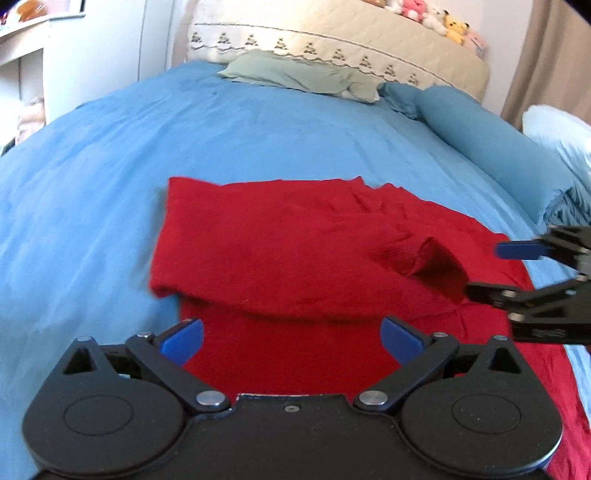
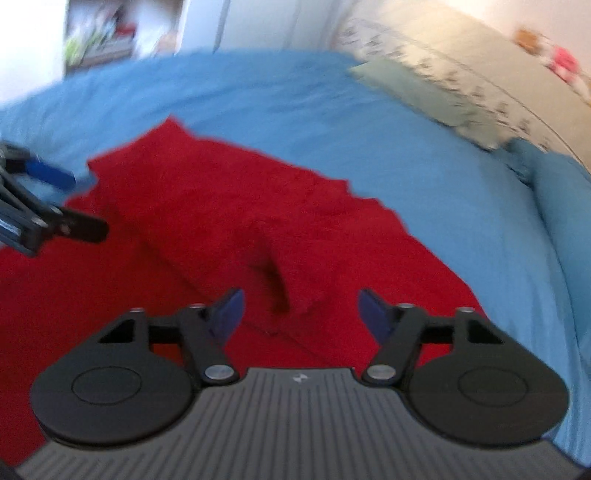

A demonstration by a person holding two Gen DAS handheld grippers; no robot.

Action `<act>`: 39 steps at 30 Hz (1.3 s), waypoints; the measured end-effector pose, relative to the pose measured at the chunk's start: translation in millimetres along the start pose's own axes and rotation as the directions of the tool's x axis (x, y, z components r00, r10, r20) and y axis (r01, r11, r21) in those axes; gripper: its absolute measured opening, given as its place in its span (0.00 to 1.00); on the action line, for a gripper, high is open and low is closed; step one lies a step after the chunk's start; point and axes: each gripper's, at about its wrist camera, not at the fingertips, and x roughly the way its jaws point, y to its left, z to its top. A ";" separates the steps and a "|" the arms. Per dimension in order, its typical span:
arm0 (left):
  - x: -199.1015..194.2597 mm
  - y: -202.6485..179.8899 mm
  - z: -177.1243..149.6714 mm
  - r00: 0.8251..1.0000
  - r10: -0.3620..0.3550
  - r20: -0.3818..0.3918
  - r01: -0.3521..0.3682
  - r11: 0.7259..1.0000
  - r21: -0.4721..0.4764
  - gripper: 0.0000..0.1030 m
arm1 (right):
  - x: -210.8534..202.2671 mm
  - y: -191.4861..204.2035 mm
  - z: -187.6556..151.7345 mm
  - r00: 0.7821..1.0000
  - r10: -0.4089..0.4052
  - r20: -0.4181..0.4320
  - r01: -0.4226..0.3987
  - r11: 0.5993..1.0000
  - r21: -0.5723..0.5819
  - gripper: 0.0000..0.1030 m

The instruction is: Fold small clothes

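A red knit sweater (image 1: 280, 251) lies partly folded on the blue bed sheet (image 1: 110, 155). It also shows in the right wrist view (image 2: 207, 206). A sleeve cuff (image 1: 424, 258) lies folded across the body. My left gripper (image 1: 291, 338) is open and empty over the sweater's near edge. My right gripper (image 2: 299, 312) is open and empty just above the sleeve cuff (image 2: 280, 284). The right gripper shows in the left wrist view (image 1: 487, 269) at the right, by the cuff. The left gripper shows in the right wrist view (image 2: 70, 203) at the left.
A green pillow (image 1: 295, 74) and a cream quilted headboard (image 1: 332, 33) stand at the far end. A rolled blue blanket (image 1: 480, 136) lies at the right. Plush toys (image 1: 436, 18) sit on the headboard. White shelves (image 1: 22, 55) stand at the left.
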 end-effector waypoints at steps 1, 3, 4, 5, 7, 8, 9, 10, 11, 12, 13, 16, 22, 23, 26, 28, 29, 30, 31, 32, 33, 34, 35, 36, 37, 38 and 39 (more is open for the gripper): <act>-0.6 3.9 -1.1 1.000 -0.004 -0.001 0.004 1.000 -0.007 1.00 | 8.7 6.3 4.8 1.000 -0.002 -0.013 0.002 1.000 -0.030 0.74; -3.8 9.4 -3.5 1.000 -0.010 0.000 0.010 1.000 -0.017 1.00 | 23.7 16.3 15.9 0.999 -0.016 -0.034 0.012 0.994 -0.104 0.73; -6.2 12.2 -4.9 1.000 -0.016 0.003 0.016 1.000 -0.019 1.00 | 28.8 21.5 20.0 0.999 -0.019 -0.042 0.013 0.990 -0.137 0.73; -9.2 17.2 -8.3 1.000 -0.021 0.004 0.021 1.000 -0.022 1.00 | 34.9 26.0 25.4 0.998 -0.025 -0.051 0.016 0.984 -0.176 0.72; -10.1 21.5 -10.4 1.000 -0.030 0.005 0.030 0.999 -0.032 1.00 | 43.2 32.3 32.8 0.997 -0.022 -0.073 0.005 0.973 -0.232 0.62; -10.0 23.1 -11.2 0.999 -0.036 0.004 0.036 0.999 -0.036 1.00 | 49.1 32.3 35.6 0.996 -0.013 -0.087 -0.009 0.967 -0.254 0.50; -10.9 25.4 -12.3 0.999 -0.043 0.004 0.043 0.998 -0.039 1.00 | 54.1 34.5 38.4 0.994 -0.005 -0.111 -0.026 0.960 -0.279 0.39; -11.5 26.4 -12.9 0.999 -0.047 0.006 0.047 0.998 -0.042 1.00 | 59.4 36.7 40.4 0.990 0.001 -0.141 -0.044 0.952 -0.302 0.36; -11.8 27.1 -13.7 0.999 -0.049 0.008 0.049 0.998 -0.045 1.00 | 64.7 38.7 41.8 0.986 0.006 -0.167 -0.060 0.944 -0.324 0.31; -12.1 28.1 -14.2 0.999 -0.052 0.009 0.052 0.997 -0.048 1.00 | 68.8 39.8 42.3 0.983 0.005 -0.181 -0.068 0.937 -0.342 0.20; -12.2 28.7 -14.4 0.998 -0.055 0.010 0.056 0.997 -0.051 1.00 | 70.6 39.6 41.9 0.982 0.002 -0.187 -0.069 0.932 -0.356 0.20; -9.4 31.6 -13.8 0.998 -0.066 0.006 0.066 0.996 -0.062 1.00 | 64.0 31.9 50.2 0.991 -0.025 -0.128 -0.021 0.937 -0.349 0.20; -5.4 30.5 -15.4 0.998 -0.063 -0.002 0.063 0.996 -0.063 1.00 | 28.8 -34.9 79.8 0.994 -0.102 0.026 0.103 0.993 -0.054 0.20; -4.9 30.0 -15.5 0.998 -0.065 -0.002 0.065 0.996 -0.063 1.00 | 21.6 -50.5 81.4 0.991 -0.125 0.052 0.125 0.992 0.010 0.20; -4.3 27.8 -14.6 0.997 -0.071 0.003 0.071 0.996 -0.059 1.00 | 6.8 -86.0 78.1 0.976 -0.192 0.099 0.178 0.975 0.137 0.20; -2.8 27.0 -14.0 0.997 -0.074 0.006 0.074 0.996 -0.057 1.00 | 0.3 -107.4 68.3 0.968 -0.228 0.102 0.203 0.956 0.212 0.20; -1.5 26.4 -13.8 0.997 -0.076 0.003 0.076 0.995 -0.057 1.00 | -2.2 -117.6 60.6 0.969 -0.231 0.092 0.203 0.948 0.246 0.20; -0.1 25.7 -13.5 0.997 -0.078 0.000 0.078 0.995 -0.058 1.00 | -0.8 -126.5 51.4 0.968 -0.238 0.078 0.207 0.937 0.282 0.20; 1.6 25.0 -12.8 0.997 -0.080 -0.003 0.080 0.995 -0.059 1.00 | 2.8 -133.9 40.8 0.969 -0.239 0.057 0.209 0.925 0.318 0.20; 3.1 24.3 -12.4 0.997 -0.083 -0.006 0.082 0.995 -0.059 1.00 | 8.3 -138.4 30.4 0.972 -0.231 0.032 0.206 0.916 0.344 0.20; 5.0 23.2 -11.6 0.997 -0.083 -0.011 0.082 0.995 -0.056 1.00 | 10.1 -142.9 19.3 0.973 -0.230 0.017 0.208 0.907 0.365 0.20; 6.2 21.8 -10.6 0.997 -0.082 -0.014 0.082 0.995 -0.053 1.00 | 13.2 -147.5 7.6 0.974 -0.227 0.005 0.207 0.897 0.390 0.20; 7.4 20.3 -10.0 0.996 -0.082 -0.015 0.081 0.995 -0.049 1.00 | 19.1 -150.4 -2.3 0.976 -0.219 -0.005 0.202 0.886 0.417 0.20; 8.6 18.8 -9.2 0.997 -0.082 -0.017 0.081 0.996 -0.044 1.00 | 23.4 -153.8 -13.0 0.976 -0.220 -0.014 0.202 0.870 0.450 0.20; 9.5 17.2 -7.6 0.996 -0.083 -0.018 0.082 0.996 -0.040 1.00 | 26.3 -156.9 -22.2 0.976 -0.216 -0.017 0.197 0.854 0.480 0.20; 10.3 15.7 -6.0 0.996 -0.086 -0.016 0.086 0.996 -0.036 1.00 | 29.3 -159.6 -32.2 0.979 -0.203 -0.018 0.182 0.837 0.515 0.20; 11.3 14.1 -4.4 0.996 -0.089 -0.014 0.088 0.996 -0.032 1.00 | 32.5 -165.1 -40.4 0.982 -0.190 -0.016 0.167 0.816 0.554 0.20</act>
